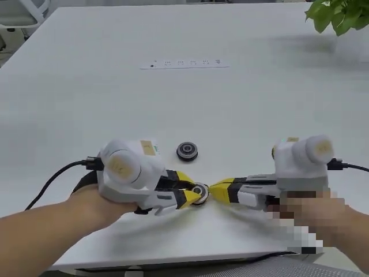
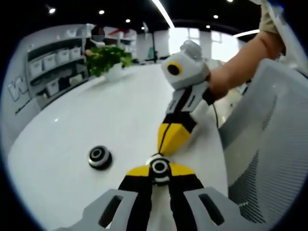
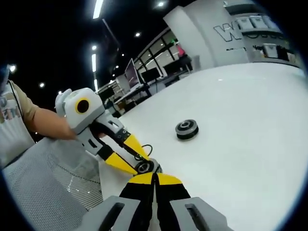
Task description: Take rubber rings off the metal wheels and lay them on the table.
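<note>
The small metal wheel [image 2: 160, 167] is clamped at the very ends of the left gripper's [image 1: 195, 194] yellow tips. In the left gripper view its hub faces the camera, so the axle runs along those jaws; the right gripper view shows it obliquely. The right gripper's [image 1: 214, 191] jaws are closed, their tips meeting the wheel's rim; I cannot tell whether they nip anything there. A second wheel [image 1: 187, 150] lies flat beyond both sets of jaws, with its black rubber ring [image 2: 91, 159] on.

Low in the centre of the frame, your left gripper [image 1: 195, 195] clamps a metal wheel [image 1: 200, 191]. Your right gripper [image 1: 214, 190], jaws together, has its tip just right of it. A second wheel [image 1: 187, 150] lies above them on the white table [image 1: 259, 104].
</note>
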A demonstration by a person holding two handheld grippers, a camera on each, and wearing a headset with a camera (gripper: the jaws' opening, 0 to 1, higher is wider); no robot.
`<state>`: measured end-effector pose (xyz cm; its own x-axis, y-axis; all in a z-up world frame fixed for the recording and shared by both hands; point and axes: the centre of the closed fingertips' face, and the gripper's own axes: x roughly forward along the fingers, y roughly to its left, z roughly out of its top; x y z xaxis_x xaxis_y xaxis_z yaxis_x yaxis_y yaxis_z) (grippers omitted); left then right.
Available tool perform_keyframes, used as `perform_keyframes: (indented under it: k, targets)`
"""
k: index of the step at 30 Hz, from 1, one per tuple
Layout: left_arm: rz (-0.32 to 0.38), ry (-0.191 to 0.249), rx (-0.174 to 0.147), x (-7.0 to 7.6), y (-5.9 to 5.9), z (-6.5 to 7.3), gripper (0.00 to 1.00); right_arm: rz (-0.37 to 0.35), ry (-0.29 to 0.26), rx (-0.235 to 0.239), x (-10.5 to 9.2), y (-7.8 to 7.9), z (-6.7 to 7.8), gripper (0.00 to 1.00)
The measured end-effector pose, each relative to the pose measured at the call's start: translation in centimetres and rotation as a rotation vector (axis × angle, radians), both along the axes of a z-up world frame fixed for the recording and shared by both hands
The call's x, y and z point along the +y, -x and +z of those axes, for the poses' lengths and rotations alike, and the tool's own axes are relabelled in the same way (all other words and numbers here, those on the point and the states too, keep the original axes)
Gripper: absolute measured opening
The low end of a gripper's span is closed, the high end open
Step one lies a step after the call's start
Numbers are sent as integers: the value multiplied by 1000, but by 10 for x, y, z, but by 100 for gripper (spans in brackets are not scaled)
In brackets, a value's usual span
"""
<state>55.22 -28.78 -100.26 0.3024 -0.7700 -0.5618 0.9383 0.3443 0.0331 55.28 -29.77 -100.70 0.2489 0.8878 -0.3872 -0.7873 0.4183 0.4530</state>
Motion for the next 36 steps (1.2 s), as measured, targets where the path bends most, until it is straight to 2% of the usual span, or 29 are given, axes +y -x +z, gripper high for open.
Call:
perform_keyframes:
  k: [9, 20, 36]
  targets:
    - [3, 4, 1, 0, 0, 0, 12, 10, -15, -11, 3, 3, 5, 0]
    - [6, -1, -7, 1, 1, 0, 12, 4, -25, 13, 2, 3, 6, 0]
    - [2, -2, -11, 0, 1, 0, 12, 24, -21, 6, 2, 3, 5, 0]
